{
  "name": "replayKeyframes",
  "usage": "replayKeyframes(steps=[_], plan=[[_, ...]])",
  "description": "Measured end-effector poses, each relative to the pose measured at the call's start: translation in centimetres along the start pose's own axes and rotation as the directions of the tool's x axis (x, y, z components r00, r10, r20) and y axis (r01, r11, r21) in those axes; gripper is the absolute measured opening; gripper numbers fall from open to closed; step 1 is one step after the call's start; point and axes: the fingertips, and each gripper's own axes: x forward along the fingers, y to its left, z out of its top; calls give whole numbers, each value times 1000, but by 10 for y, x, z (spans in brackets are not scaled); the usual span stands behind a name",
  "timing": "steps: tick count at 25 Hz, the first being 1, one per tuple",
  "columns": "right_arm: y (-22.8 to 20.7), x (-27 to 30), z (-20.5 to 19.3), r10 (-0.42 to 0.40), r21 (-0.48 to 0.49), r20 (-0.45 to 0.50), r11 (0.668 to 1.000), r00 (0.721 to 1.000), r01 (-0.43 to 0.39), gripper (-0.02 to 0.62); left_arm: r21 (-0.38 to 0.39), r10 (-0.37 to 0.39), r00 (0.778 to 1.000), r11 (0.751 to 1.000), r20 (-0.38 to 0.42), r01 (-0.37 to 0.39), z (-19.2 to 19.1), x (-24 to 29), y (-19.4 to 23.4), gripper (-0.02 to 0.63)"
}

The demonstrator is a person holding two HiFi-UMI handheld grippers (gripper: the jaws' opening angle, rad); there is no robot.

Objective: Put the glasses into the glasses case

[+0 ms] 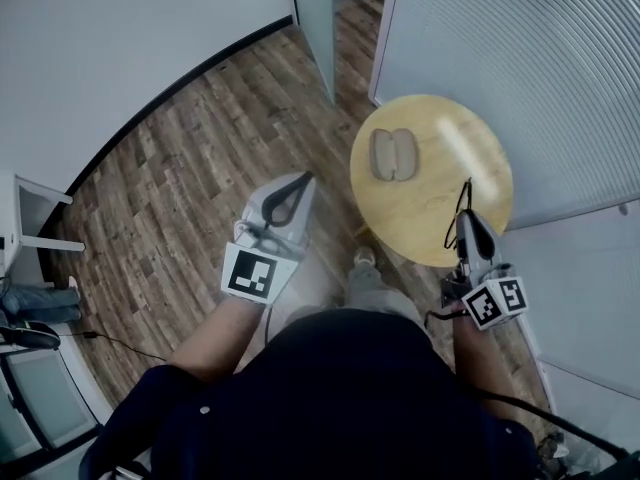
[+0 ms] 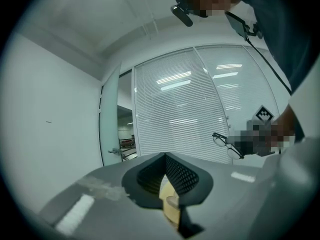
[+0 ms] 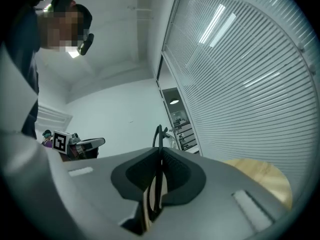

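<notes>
The round wooden table [image 1: 470,158] fills the upper right of the head view, and the glasses case [image 1: 393,155] lies open on its far left part, both halves facing up and nothing in them. The left gripper [image 1: 303,180] hangs out over the floor, well left of the table, its jaws closed tip to tip with nothing caught between them. The right gripper [image 1: 470,218] sits over the near edge of the table, well apart from the case, and is clenched on the glasses [image 1: 457,218]. In the right gripper view a thin dark part of the frame runs straight down between the pressed jaws and sticks out past the tips. The glasses look light and thin-rimmed, with a frame that probably flexes and lenses that would scratch or smear, so a hard squeeze seems unwise. Holding them by the frame, as now, looks sound. Being so light, they may swing in the grip, so they likely need lowering flat into one half of the case.
</notes>
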Motion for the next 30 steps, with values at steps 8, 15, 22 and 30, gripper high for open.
replayKeyframes(steps=[8, 15, 22, 30], plan=[[-43, 86, 12, 94, 12, -39, 996, 995, -94, 29, 34, 57, 998, 998, -31, -56, 5, 75, 30, 6], [-77, 142, -2, 144, 59, -99, 989, 985, -139, 29, 43, 114, 992, 993, -44, -113, 6, 128, 46, 6], [-85, 188, -23, 104, 109, -180, 990, 978, -85, 29, 25, 110, 990, 994, -91, -108, -11, 151, 81, 6], [-102, 229, -66, 38, 126, -237, 992, 971, -8, 29, 13, 39, 989, 999, -140, -38, -62, 199, 107, 6]])
